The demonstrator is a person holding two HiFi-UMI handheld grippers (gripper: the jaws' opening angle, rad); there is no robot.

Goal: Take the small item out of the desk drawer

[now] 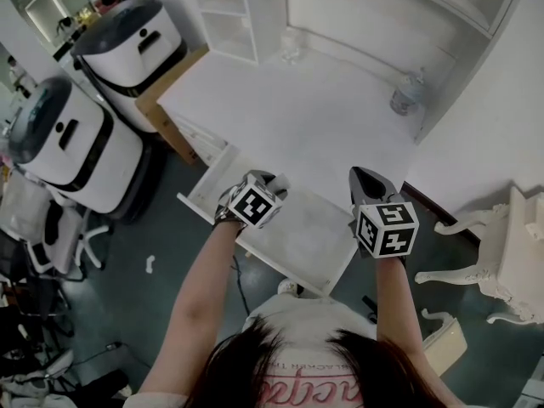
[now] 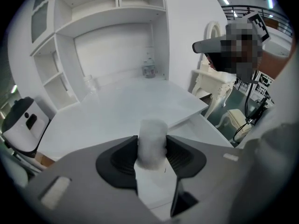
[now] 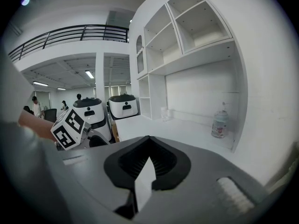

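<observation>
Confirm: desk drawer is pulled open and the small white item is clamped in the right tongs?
Wrong on the side. The small white item is clamped in the left tongs, as the left gripper view shows. The right tongs are shut with nothing between them in the right gripper view. The drawer is pulled open, as you said.

You have open room over the middle of the desk (image 1: pixel 314 117). A bottle (image 1: pixel 406 93) blocks its back right corner, a jar (image 1: pixel 291 48) the back edge by the shelves (image 1: pixel 225 15). The open drawer (image 1: pixel 310 240) juts out in front; 2 robots (image 1: pixel 81 147) crowd the left, a chair (image 1: pixel 501 253) the right.
</observation>
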